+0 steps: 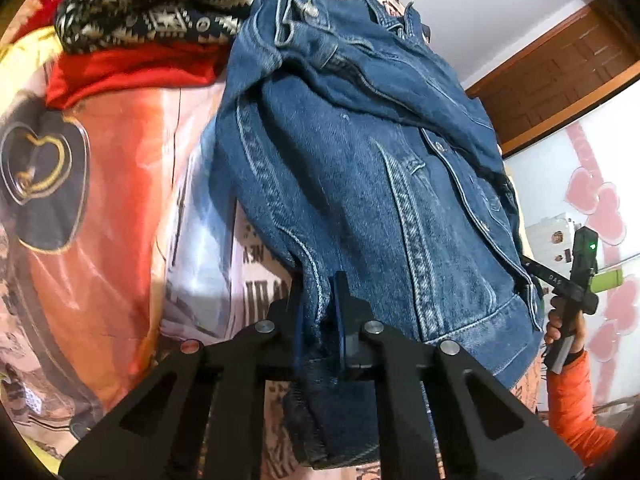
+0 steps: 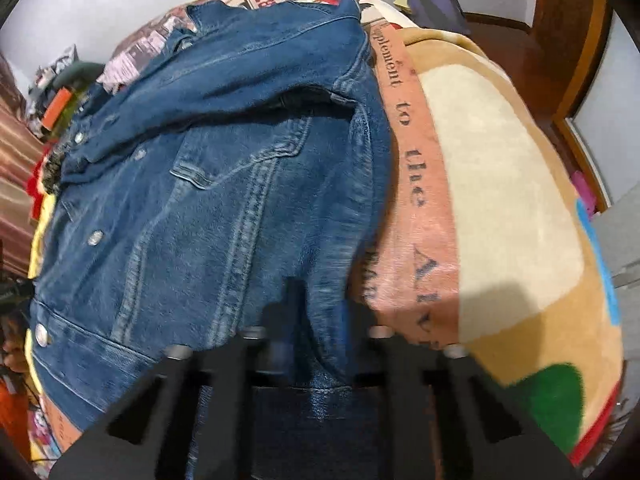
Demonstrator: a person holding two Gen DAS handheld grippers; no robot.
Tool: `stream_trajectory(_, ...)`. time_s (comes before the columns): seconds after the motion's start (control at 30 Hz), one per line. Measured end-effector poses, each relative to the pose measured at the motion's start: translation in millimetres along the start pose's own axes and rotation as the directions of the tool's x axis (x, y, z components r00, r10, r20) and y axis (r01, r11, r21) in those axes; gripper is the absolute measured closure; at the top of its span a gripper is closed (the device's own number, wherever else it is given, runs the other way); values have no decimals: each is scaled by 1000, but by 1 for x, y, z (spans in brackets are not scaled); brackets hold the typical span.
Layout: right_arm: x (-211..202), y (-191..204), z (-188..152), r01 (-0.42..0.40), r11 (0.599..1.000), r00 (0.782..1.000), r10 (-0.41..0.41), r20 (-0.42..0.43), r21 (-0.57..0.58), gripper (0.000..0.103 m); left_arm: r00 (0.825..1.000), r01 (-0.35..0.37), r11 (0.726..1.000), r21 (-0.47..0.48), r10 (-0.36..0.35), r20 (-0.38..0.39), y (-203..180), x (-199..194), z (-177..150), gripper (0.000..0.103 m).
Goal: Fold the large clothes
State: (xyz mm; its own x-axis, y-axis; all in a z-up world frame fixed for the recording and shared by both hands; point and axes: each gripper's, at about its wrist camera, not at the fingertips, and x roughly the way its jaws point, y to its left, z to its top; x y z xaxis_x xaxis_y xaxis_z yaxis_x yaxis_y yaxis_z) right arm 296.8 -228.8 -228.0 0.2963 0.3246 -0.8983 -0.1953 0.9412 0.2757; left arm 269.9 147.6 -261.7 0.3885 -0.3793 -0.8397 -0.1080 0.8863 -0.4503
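Observation:
A blue denim jacket (image 1: 360, 168) lies front up on the bed, its sleeves folded over the chest. My left gripper (image 1: 320, 296) is shut on the near corner of the jacket's hem, and denim bunches between the two fingers. In the right wrist view the jacket (image 2: 200, 200) spreads to the left, and my right gripper (image 2: 316, 312), blurred, is shut on the hem's other corner. The right tool's black handle (image 1: 582, 264) shows at the jacket's far edge, held by a hand in an orange sleeve (image 1: 576, 400).
A folded navy-and-white patterned garment (image 1: 160, 4) sits on a red one (image 1: 132, 72) at the back left of the printed bedspread (image 1: 100, 200). A tan and cream blanket (image 2: 500, 200) lies right of the jacket. A wooden door (image 1: 560, 72) stands beyond.

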Motion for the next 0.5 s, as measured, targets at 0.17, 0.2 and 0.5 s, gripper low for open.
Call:
stream_trajectory(0.17,-16,13,6,-10,999,998,12,62,-39,94,998,-20,999,38,17,68,-10,-19,8,97)
stream_trajectory(0.2,-21,16,9,-12,998,997,17,77,-57,94,996,-22,999,42,18,92,-12,-25,11,97)
stream_trajectory(0.5,-60,40,77,-15,990,966,50,252,-139,95,953,1,999,48,-15,301,-38,-76,74,98)
